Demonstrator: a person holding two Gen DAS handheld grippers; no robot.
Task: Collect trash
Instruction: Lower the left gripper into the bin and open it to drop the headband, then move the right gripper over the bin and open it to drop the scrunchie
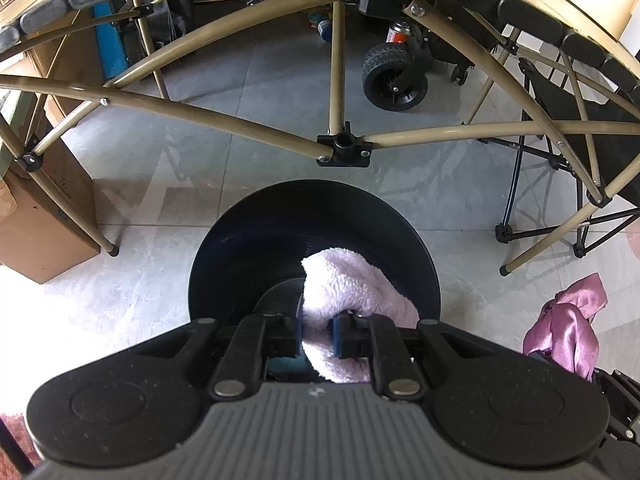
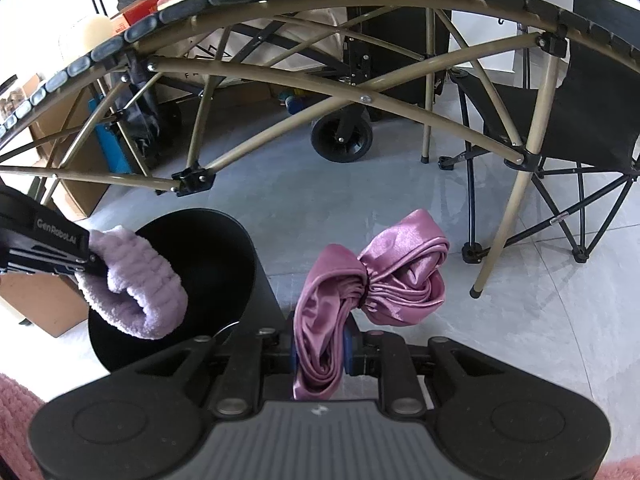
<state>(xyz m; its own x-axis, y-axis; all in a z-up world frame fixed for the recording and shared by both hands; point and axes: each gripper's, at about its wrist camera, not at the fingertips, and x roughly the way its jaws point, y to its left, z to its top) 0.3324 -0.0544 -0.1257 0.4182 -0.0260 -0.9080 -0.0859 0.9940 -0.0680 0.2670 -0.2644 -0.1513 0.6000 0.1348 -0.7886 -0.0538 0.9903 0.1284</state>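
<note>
Above the black bin (image 2: 208,264) on the grey floor (image 2: 320,200), the left gripper (image 2: 86,266) pinches a fluffy lilac cloth (image 2: 136,292) over the bin's mouth. Just to the right, the right gripper (image 2: 320,350) clamps a pink satin cloth (image 2: 372,276), held off the floor beside the bin.

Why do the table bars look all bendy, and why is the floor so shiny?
Left wrist view: the fisheye lens bows the tan metal folding-table frame into arches, and window light glares pale off the grey tiled floor. Right wrist view: the same curving, a shiny sheen on the pink satin cloth, and dark rounded corners.
</note>
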